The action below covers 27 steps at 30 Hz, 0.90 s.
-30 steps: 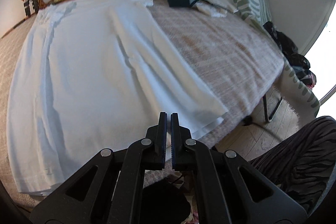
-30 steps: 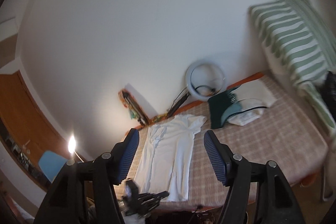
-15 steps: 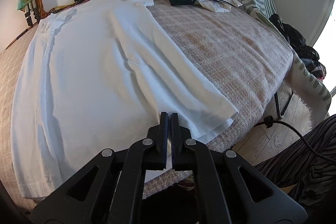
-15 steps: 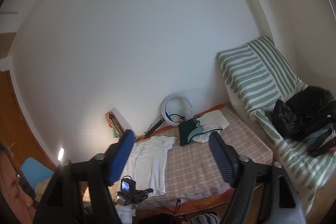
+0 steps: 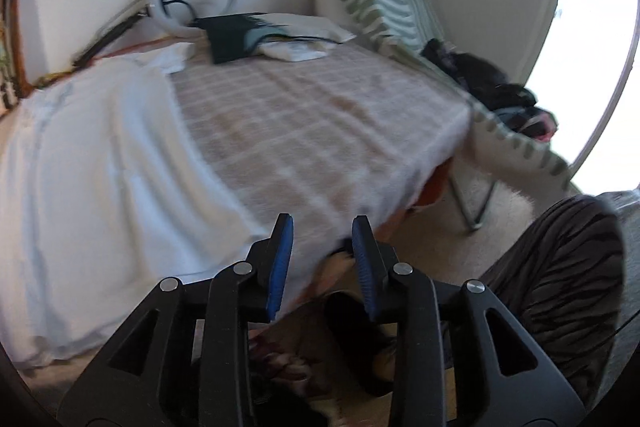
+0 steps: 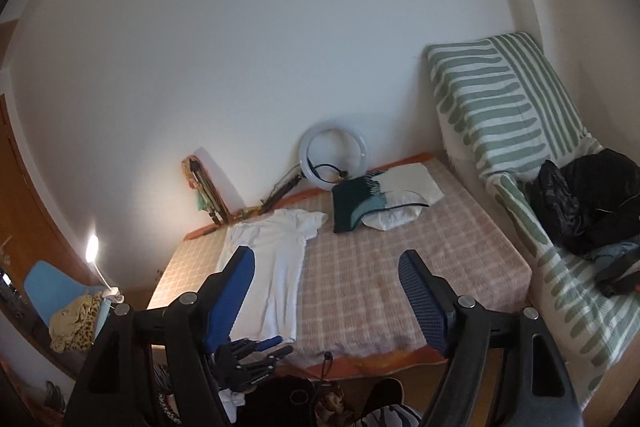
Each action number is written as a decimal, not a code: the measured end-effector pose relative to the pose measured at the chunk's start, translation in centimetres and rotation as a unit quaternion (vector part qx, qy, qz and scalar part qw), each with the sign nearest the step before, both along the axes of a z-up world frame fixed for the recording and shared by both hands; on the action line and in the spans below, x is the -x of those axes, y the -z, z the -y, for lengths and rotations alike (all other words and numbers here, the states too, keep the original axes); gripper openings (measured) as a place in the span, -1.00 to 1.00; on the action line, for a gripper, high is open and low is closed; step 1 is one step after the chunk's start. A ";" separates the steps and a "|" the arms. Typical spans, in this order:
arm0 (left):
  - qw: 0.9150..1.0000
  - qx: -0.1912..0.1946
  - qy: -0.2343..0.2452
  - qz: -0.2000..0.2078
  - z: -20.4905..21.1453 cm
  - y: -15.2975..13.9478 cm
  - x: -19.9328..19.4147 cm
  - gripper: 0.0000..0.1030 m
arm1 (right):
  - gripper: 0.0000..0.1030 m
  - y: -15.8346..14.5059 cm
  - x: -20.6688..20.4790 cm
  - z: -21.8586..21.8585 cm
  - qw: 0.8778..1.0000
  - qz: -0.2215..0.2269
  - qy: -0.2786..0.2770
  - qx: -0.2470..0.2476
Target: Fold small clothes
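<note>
The white short-sleeved cotton T-shirt (image 6: 276, 267) lies flat on the pink-and-cream checked bedspread (image 6: 400, 267), lengthwise along the bed's side at nine o'clock from the bed's middle, collar toward the wall at twelve o'clock. In my left tongs' view the shirt (image 5: 100, 187) fills the side at nine o'clock, blurred.

My left tongs (image 5: 322, 247) are opening, blue pads parted, with nothing between them; they hang over the bed's near edge, just beside the shirt's hem. My right tongs (image 6: 328, 287) stand wide apart and empty, well back from the bed.

At two o'clock from the shirt's collar lies a dark green folded cloth (image 6: 352, 207) against a white pillow (image 6: 404, 187). Behind them, at twelve o'clock, a white ring light (image 6: 334, 157) leans on the wall. At three o'clock stands a green-and-white striped covered chair (image 6: 500, 99) bearing a heap of black clothing (image 6: 588, 203). At eight o'clock, a small lit lamp (image 6: 92, 251) shines beside a blue chair (image 6: 52, 291).
</note>
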<state>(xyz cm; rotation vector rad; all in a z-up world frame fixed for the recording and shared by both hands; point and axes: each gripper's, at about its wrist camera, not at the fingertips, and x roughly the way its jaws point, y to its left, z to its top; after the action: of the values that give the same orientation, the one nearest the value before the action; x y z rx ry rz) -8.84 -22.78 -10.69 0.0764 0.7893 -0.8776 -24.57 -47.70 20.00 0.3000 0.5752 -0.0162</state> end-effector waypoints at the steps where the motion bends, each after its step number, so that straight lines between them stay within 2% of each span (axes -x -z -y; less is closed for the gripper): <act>1: 1.000 0.018 0.015 -0.013 1.0 -0.1 0.2 -0.41 | 0.51 -0.2 0.8 0.1 1.000 0.000 0.007 0.007; 3: 0.998 0.035 0.050 -0.025 3.6 -0.4 0.7 -0.41 | 0.51 -1.0 2.5 0.3 0.999 0.001 0.027 0.022; 6: 0.996 -0.006 0.084 0.016 8.3 0.6 2.1 -0.41 | 0.51 -2.7 5.4 1.0 0.997 0.003 0.060 0.038; 9: 0.992 -0.052 0.118 0.006 10.5 5.0 4.2 -0.42 | 0.51 -5.1 8.0 1.7 0.993 -0.001 0.098 0.062; 12: 0.986 -0.093 0.140 -0.012 10.4 9.2 6.8 -0.43 | 0.51 -7.5 9.8 2.2 0.986 -0.024 0.132 0.098; 15: 0.979 -0.121 0.163 -0.033 9.9 11.7 8.7 -0.53 | 0.51 -9.8 11.5 2.6 0.975 -0.031 0.175 0.130; 17: 0.979 -0.115 0.162 -0.037 9.4 11.1 9.3 -0.53 | 0.51 -10.7 12.2 2.6 0.974 -0.019 0.179 0.141; 20: 0.986 -0.082 0.144 -0.013 8.1 7.5 9.3 -0.53 | 0.51 -10.0 11.2 2.8 0.978 -0.009 0.159 0.135; 24: 0.991 -0.050 0.112 0.049 5.5 2.6 8.7 -0.53 | 0.51 -6.1 5.9 3.3 0.990 -0.015 0.092 0.105; 27: 0.993 -0.043 0.059 0.090 3.3 0.4 7.4 -0.53 | 0.51 -2.6 -0.4 3.0 0.997 -0.018 0.032 0.061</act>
<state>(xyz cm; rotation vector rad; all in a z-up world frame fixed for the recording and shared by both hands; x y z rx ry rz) -16.22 -26.12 -11.06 0.2774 0.6584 -0.9329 -24.21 -50.69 22.57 0.1998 0.5985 -0.1187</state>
